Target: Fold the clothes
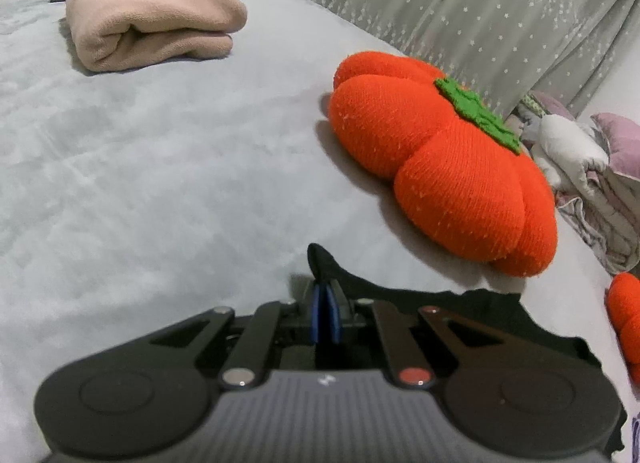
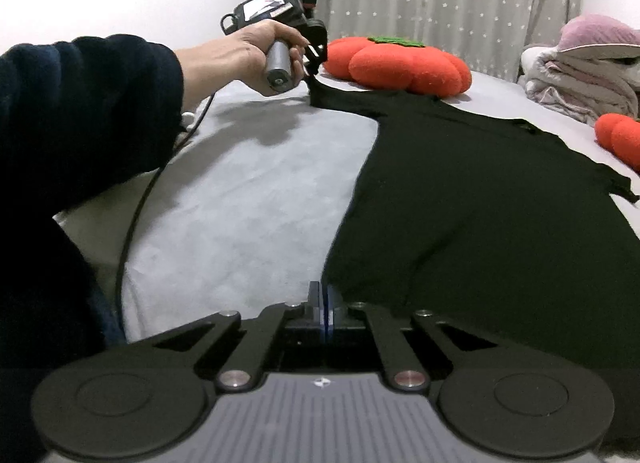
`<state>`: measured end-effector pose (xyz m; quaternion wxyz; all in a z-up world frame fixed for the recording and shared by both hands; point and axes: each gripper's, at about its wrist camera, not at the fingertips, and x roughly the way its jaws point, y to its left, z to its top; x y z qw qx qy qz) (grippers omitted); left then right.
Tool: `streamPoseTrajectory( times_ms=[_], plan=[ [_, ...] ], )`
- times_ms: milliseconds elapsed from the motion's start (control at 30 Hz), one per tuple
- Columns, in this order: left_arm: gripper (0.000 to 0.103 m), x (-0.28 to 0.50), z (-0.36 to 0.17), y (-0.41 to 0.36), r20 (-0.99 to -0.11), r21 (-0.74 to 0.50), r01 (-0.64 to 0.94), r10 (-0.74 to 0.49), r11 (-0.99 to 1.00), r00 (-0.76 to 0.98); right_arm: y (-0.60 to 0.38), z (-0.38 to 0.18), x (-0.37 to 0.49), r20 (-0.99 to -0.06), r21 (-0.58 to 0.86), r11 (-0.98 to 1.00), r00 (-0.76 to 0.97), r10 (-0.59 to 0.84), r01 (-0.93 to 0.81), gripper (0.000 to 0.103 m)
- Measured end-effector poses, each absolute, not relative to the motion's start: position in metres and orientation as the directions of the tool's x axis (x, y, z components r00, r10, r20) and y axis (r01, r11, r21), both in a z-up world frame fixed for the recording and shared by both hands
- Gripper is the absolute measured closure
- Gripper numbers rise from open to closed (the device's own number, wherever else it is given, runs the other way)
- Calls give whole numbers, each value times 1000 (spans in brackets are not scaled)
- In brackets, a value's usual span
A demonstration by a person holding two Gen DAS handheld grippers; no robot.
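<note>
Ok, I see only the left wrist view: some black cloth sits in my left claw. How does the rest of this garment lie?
Observer: The black fabric garment lies spread flat on the pale grey bedsheet. Only the far corner is lifted, where the left claw pinches it.
Operator: And the right claw, is it holding something?
Observer: The right claw is shut, right at the garment's near edge. Whether cloth is between its pads I cannot tell.
</note>
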<state>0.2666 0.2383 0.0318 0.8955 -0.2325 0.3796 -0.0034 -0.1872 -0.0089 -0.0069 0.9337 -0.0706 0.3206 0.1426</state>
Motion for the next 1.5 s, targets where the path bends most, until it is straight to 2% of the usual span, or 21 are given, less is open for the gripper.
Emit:
streamPoseTrajectory(
  times_ms=[167,333,433,533,667,1000,1200,1500],
  plan=[
    [98,265,39,237,-662,-430,-170,-182,887,727,-23,2,-189,-579,79,959,771,266,-271,100],
    [98,262,48,235,-643,-445,-164,-186,880,743,-53,8,-183,-537,336,914,751,384,-227,100],
    [98,259,54,233,-631,-454,-166,-185,875,753,-67,2,-176,-528,435,879,736,424,-194,100],
    [98,258,59,233,-618,-470,-166,-189,867,763,-77,3,-175,-472,540,816,727,499,-209,100],
    [98,257,62,230,-615,-468,-166,-185,868,766,-77,-2,-173,-503,520,833,721,477,-189,100],
    [98,249,80,223,-586,-479,-168,-172,862,792,-91,-3,-178,-459,580,793,730,506,-185,100],
    [98,243,97,205,-570,-439,-137,-157,888,807,-103,-5,-178,-443,605,776,737,511,-175,100],
    [98,245,121,166,-590,-361,-141,-109,922,800,-119,-10,-180,-396,673,719,737,548,-173,99]
  ],
)
